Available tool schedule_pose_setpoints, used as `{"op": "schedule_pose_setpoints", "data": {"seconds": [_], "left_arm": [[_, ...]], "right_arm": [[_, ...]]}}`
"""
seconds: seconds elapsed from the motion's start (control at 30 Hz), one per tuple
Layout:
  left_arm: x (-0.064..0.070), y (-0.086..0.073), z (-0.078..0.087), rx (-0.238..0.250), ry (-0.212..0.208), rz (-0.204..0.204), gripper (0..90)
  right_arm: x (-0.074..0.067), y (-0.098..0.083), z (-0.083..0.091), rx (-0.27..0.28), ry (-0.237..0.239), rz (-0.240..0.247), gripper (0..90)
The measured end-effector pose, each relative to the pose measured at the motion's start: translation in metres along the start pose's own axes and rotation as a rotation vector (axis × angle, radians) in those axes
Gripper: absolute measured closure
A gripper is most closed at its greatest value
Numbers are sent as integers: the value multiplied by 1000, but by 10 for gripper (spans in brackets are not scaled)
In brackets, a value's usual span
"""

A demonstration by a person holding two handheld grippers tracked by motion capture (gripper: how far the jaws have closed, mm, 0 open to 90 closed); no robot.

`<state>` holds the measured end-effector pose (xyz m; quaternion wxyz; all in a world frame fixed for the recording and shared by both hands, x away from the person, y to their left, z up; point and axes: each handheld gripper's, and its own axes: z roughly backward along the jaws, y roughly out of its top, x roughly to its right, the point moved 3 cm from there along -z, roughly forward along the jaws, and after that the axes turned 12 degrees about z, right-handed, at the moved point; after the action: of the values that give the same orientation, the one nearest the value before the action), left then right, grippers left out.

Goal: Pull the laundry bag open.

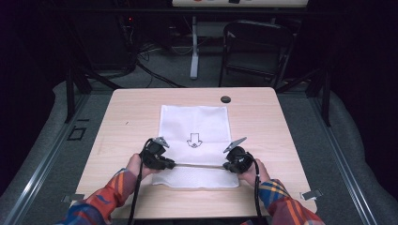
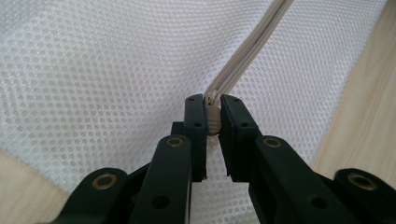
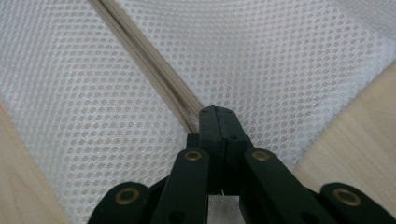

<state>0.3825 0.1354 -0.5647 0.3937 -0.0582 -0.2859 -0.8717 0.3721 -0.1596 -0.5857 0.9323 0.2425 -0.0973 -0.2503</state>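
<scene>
White mesh laundry bag (image 1: 195, 136) lies mid-table, its zipper (image 1: 199, 165) along the near edge. Left gripper (image 2: 212, 116) pinches the zipper pull (image 2: 213, 114); right gripper (image 3: 218, 122), clenched, pins the zipper's right end. A jerky pull could slip the small tab free or bunch the mesh.

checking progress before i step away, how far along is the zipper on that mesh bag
Done: both grips are set. The left hand-held gripper pinches the zipper pull; the right hand-held gripper clamps the far end of the zipper on the mesh bag. In hand: the pull sits at the left end. Left: running it along the whole zipper.
</scene>
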Motion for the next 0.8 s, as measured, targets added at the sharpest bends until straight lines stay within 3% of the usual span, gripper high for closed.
{"op": "schedule_pose_setpoints", "data": {"seconds": [0.8], "left_arm": [[-17, -26, 31, 46, 31, 58, 812]], "right_arm": [[0, 0, 0, 5, -3, -5, 900]]}}
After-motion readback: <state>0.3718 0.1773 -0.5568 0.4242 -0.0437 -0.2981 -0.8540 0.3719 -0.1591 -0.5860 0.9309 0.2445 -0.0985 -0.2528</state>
